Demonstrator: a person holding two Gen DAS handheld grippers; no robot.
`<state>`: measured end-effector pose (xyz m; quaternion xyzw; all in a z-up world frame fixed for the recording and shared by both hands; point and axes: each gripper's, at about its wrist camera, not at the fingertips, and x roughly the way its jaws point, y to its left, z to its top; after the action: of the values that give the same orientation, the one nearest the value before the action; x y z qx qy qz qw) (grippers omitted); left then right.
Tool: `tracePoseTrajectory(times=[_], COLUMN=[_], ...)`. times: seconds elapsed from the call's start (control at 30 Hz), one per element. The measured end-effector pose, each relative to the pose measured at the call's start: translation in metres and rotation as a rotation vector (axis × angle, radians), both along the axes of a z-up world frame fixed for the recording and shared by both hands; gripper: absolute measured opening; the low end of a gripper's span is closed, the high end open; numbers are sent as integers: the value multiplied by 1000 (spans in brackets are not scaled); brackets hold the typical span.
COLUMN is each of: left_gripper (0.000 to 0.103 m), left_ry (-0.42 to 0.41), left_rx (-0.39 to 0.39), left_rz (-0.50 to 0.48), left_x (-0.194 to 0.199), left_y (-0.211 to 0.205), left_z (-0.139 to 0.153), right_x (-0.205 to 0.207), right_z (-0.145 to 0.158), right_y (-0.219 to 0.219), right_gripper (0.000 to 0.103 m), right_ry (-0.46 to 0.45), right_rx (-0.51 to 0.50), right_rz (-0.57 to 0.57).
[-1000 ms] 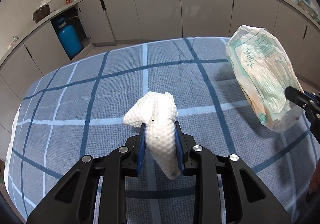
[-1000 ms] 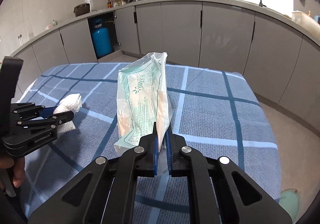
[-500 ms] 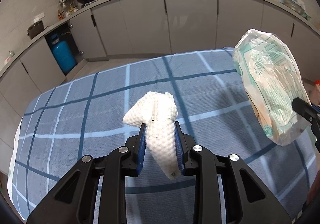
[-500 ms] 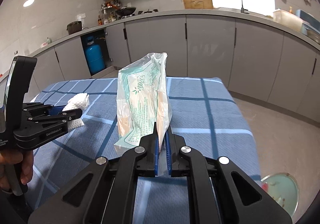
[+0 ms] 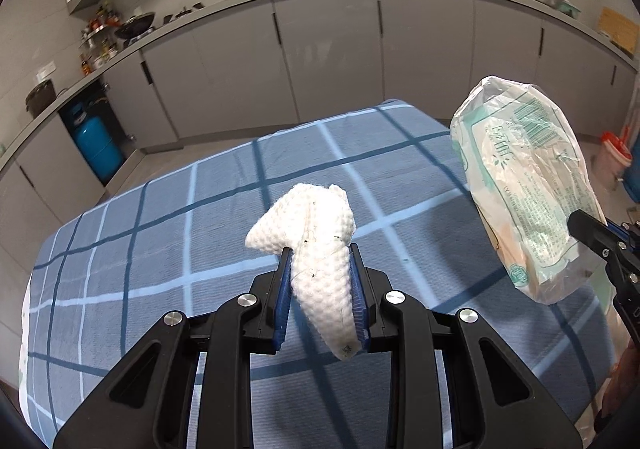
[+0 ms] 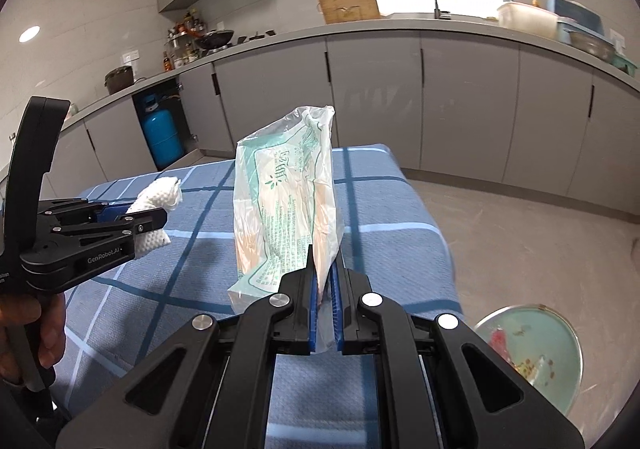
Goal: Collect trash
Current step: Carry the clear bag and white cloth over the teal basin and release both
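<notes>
The left gripper (image 5: 320,269) was clenched on a crumpled white paper towel (image 5: 316,241), its blue pads (image 5: 283,301) pressing the wad from both sides while the upper part bulged out above the fingertips. The towel was lifted clear of the blue checked tablecloth (image 5: 160,233). The right gripper (image 6: 323,269) was closed tight on the lower edge of a clear plastic wrapper (image 6: 288,209) printed in green, which stood up from the jaws above the cloth. In the right wrist view the left gripper showed at the left, near the wrapper but apart from it. Beyond the table's right edge, on the floor, sat a round bin (image 6: 532,353) with scraps in it. Grey cabinets (image 6: 460,105) and a blue gas cylinder (image 6: 162,137) stood behind.
</notes>
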<state>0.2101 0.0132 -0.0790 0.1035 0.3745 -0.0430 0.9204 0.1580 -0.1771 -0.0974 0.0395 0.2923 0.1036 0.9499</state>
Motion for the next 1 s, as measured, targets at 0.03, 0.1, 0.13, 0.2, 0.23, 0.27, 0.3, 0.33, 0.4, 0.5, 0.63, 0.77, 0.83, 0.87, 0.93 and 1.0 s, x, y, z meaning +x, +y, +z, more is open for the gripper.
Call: tracePoseTrajectory(times=[0.03, 0.1, 0.13, 0.2, 0.23, 0.27, 0.3, 0.33, 0.4, 0.5, 0.63, 0.77, 0.83, 0.87, 0.93, 1.0], left_gripper=[27, 27, 27, 27, 27, 27, 27, 27, 27, 27, 27, 27, 27, 27, 27, 27], left_ry=[-1, -4, -6, -11, -12, -13, -15, -16, -19, -25, -30, -31, -31, -30, -30, -32], left_rx=[2, 5, 7, 11, 13, 15, 17, 19, 21, 26, 32, 35, 35, 33, 31, 29], left_rz=[-10, -27, -35, -57, -64, -75, -85, -97, -115, -144, -185, -225, -245, -255, -273, -296], left_x=[0, -1, -1, -2, -2, -2, -3, -3, -4, -7, -9, -14, -15, -16, -17, -19], left_y=[-5, -11, -15, -26, -30, -35, -40, -46, -52, -66, -84, -104, -112, -117, -127, -138], left_z=[0, 1, 1, 2, 3, 3, 3, 3, 3, 5, 5, 4, 4, 4, 5, 5], right_x=[-2, -5, -7, -11, -13, -15, -16, -18, -21, -27, -36, -44, -48, -49, -53, -56], right_z=[1, 1, 2, 3, 3, 3, 3, 4, 4, 3, 1, 1, 1, 0, -1, -3], right_y=[-4, -10, -14, -21, -26, -31, -35, -40, -49, -61, -78, -95, -105, -109, -118, -127], right_gripper=[8, 8, 8, 8, 8, 8, 8, 8, 8, 8, 8, 8, 8, 8, 8, 8], right_ry=[-2, -5, -7, -7, -7, -8, -8, -9, -10, -10, -9, -11, -12, -12, -9, -6], right_rx=[2, 6, 6, 10, 11, 11, 11, 11, 11, 12, 20, 21, 19, 18, 19, 21], right_rz=[-9, -23, -32, -47, -58, -68, -76, -87, -106, -132, -165, -201, -222, -230, -250, -272])
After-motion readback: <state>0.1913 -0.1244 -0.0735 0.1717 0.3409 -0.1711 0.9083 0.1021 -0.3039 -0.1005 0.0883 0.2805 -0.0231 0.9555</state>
